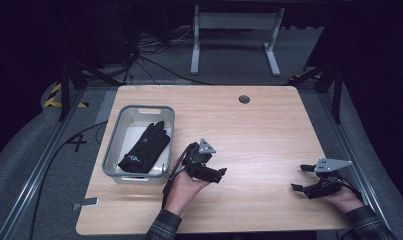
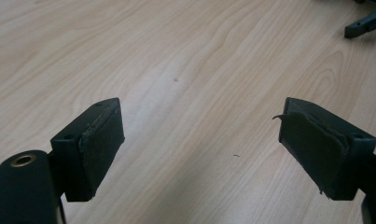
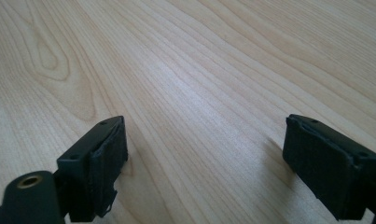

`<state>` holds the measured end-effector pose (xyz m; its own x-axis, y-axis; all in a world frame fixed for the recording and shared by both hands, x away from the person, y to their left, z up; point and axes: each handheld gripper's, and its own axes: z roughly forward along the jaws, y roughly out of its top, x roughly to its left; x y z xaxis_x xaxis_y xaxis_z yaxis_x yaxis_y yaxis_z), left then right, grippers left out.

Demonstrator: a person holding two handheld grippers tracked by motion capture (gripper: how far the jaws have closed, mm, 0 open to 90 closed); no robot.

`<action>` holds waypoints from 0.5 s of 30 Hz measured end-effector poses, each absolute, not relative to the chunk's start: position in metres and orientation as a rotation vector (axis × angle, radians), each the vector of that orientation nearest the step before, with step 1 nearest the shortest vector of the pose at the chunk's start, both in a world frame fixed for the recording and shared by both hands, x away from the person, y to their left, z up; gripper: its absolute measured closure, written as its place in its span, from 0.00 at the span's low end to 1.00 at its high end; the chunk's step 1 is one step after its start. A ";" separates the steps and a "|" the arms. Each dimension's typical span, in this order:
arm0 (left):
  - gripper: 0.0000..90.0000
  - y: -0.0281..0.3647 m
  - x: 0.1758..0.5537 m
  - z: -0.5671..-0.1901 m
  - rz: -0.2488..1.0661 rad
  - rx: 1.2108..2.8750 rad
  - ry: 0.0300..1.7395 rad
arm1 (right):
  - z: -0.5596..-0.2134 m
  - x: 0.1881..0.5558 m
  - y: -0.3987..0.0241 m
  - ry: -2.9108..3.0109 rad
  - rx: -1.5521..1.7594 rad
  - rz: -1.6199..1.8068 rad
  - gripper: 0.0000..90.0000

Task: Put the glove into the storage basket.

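Container: grey rectangular metal tray (image 1: 120,125), near the left edge of the light wooden worktop (image 1: 259,130).
Contents: one black fabric glove (image 1: 145,148), lying flat inside.
Left gripper (image 1: 221,173): just right of the tray; jaws spread, empty.
Right gripper (image 1: 300,177): near the right front corner; jaws spread, empty.

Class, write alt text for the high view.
A black glove lies in a grey bin at the left of a wooden table. The left gripper and right gripper, both open, hold nothing.
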<state>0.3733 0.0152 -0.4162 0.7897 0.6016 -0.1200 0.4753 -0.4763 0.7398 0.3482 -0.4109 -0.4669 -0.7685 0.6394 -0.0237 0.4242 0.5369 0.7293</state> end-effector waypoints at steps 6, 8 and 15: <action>0.16 0.006 0.364 -0.436 0.206 2.198 0.770 | -0.467 0.348 -0.411 2.490 0.888 1.066 0.16; 0.16 0.004 0.361 -0.442 0.214 2.207 0.767 | -0.467 0.348 -0.411 2.490 0.886 1.066 0.16; 0.09 -0.004 0.352 -0.467 0.227 2.306 0.789 | -0.467 0.348 -0.411 2.491 0.887 1.066 0.16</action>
<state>0.3523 -0.0040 -0.4673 0.8009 0.5966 -0.0514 0.4779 -0.5851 0.6552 0.3481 -0.4109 -0.4669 -0.7684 0.6395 -0.0231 0.4248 0.5368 0.7289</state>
